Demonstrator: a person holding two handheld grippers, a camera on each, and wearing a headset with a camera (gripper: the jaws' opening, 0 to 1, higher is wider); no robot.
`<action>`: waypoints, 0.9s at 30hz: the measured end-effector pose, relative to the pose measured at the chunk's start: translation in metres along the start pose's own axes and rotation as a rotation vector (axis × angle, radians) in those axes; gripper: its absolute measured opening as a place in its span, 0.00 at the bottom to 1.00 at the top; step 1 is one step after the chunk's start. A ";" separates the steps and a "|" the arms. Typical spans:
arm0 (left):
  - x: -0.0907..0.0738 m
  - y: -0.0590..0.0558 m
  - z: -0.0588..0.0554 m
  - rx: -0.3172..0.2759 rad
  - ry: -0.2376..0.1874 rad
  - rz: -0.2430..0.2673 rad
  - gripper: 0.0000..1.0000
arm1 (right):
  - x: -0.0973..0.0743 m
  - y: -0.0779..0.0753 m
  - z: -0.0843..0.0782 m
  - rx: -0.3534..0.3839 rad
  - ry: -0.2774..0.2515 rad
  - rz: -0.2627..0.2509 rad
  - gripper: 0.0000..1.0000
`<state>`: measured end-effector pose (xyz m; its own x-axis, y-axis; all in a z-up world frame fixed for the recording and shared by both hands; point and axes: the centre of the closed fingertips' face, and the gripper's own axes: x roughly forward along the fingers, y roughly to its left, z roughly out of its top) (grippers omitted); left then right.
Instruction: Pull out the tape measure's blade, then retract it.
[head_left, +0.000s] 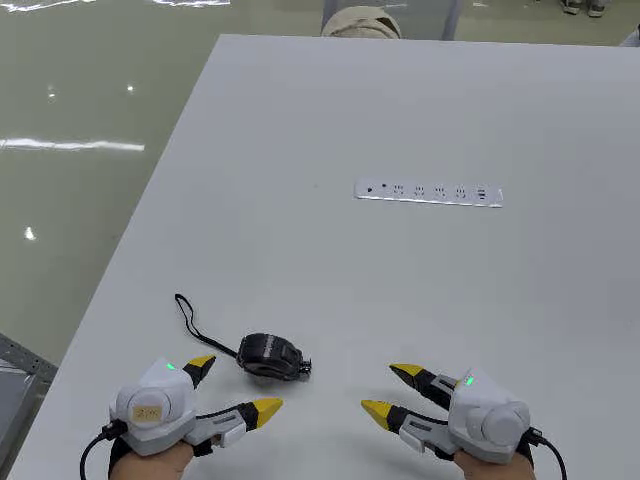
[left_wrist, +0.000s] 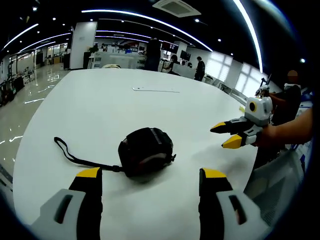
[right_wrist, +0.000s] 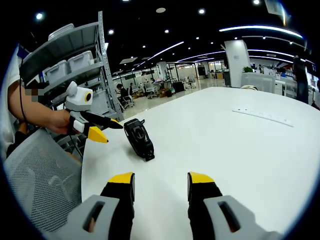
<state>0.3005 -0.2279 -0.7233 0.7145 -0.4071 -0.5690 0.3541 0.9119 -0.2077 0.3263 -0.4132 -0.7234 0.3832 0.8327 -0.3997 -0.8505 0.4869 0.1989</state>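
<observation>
A black tape measure (head_left: 270, 356) lies on the white table (head_left: 400, 120) near its front edge, with a black wrist strap (head_left: 195, 325) trailing off to the left; no blade sticks out of it. My left gripper (head_left: 232, 388) stands open just in front of and to the left of it, and the case (left_wrist: 146, 151) lies a short way beyond its yellow fingertips (left_wrist: 89, 173). My right gripper (head_left: 392, 390) is open too, to the right of the tape measure (right_wrist: 139, 138) with a gap of bare table between. Neither gripper touches it.
A white power strip (head_left: 428, 192) lies flat further back, right of the middle. The table's left edge (head_left: 150, 210) drops to a shiny floor. In the right gripper view a shelving rack (right_wrist: 70, 60) with bins stands behind a person's arm.
</observation>
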 end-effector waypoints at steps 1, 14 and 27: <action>-0.002 0.000 0.000 0.005 -0.002 -0.004 0.77 | -0.003 0.000 0.000 0.002 -0.001 -0.003 0.42; -0.028 -0.004 -0.002 0.040 -0.014 -0.050 0.78 | -0.031 -0.003 -0.005 0.003 0.025 -0.068 0.49; -0.047 -0.003 -0.023 0.034 0.004 -0.060 0.79 | -0.052 0.002 -0.007 0.001 0.022 -0.104 0.55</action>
<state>0.2519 -0.2098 -0.7144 0.6892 -0.4610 -0.5590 0.4165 0.8834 -0.2150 0.3022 -0.4574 -0.7089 0.4612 0.7716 -0.4380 -0.8064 0.5704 0.1558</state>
